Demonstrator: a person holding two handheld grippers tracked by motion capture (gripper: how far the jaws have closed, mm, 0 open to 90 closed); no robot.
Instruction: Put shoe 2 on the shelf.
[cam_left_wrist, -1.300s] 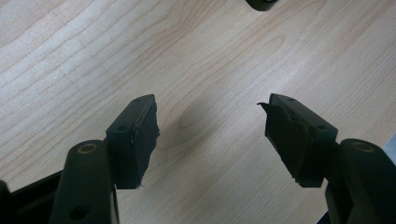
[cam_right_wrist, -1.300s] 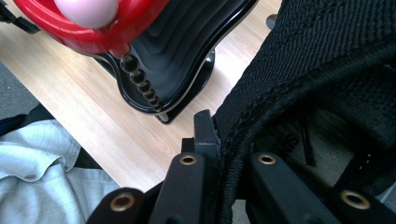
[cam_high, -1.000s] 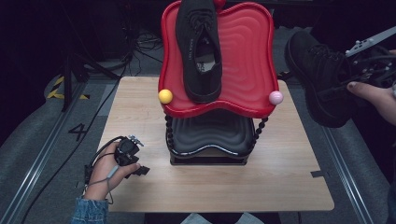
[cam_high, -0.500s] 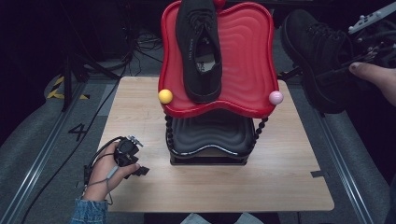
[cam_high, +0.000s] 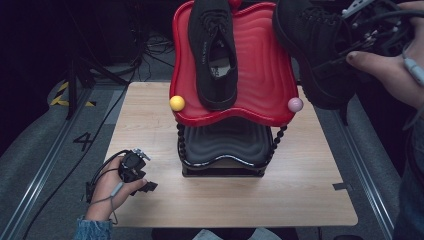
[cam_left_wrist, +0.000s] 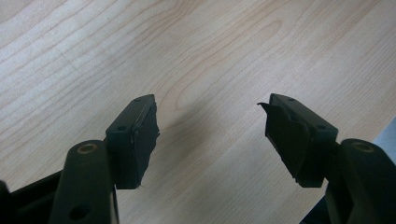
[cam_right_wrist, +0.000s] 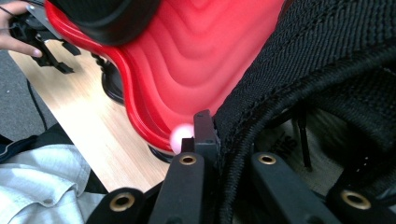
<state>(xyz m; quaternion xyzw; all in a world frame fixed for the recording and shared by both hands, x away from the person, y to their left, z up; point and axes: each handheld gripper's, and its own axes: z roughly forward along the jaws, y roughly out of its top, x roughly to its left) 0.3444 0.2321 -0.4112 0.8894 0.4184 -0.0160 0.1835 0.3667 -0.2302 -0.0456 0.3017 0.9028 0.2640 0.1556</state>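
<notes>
A two-tier rack stands mid-table, with a wavy red tray (cam_high: 260, 75) on top. One black shoe (cam_high: 212, 55) lies on the tray's left half, toe toward me. My right gripper (cam_high: 350, 42) is shut on the collar of a second black shoe (cam_high: 310, 50), which hangs in the air over the tray's right edge. In the right gripper view that gripper (cam_right_wrist: 233, 149) pinches the shoe's woven collar (cam_right_wrist: 327, 60), one jaw outside and one inside. My left gripper (cam_high: 145, 172) rests on the table at the front left, open (cam_left_wrist: 210, 135) with bare wood between its pads.
Below the red tray sits a black lower tray (cam_high: 225, 142) on beaded posts. A yellow ball (cam_high: 176, 103) and a pink ball (cam_high: 295, 104) cap the red tray's front corners. The wooden table (cam_high: 300, 190) has room in front of and left of the rack.
My right hand has carried the held shoe up and to the left, from beside the table to over the red tray's right edge. The left gripper has stayed put.
</notes>
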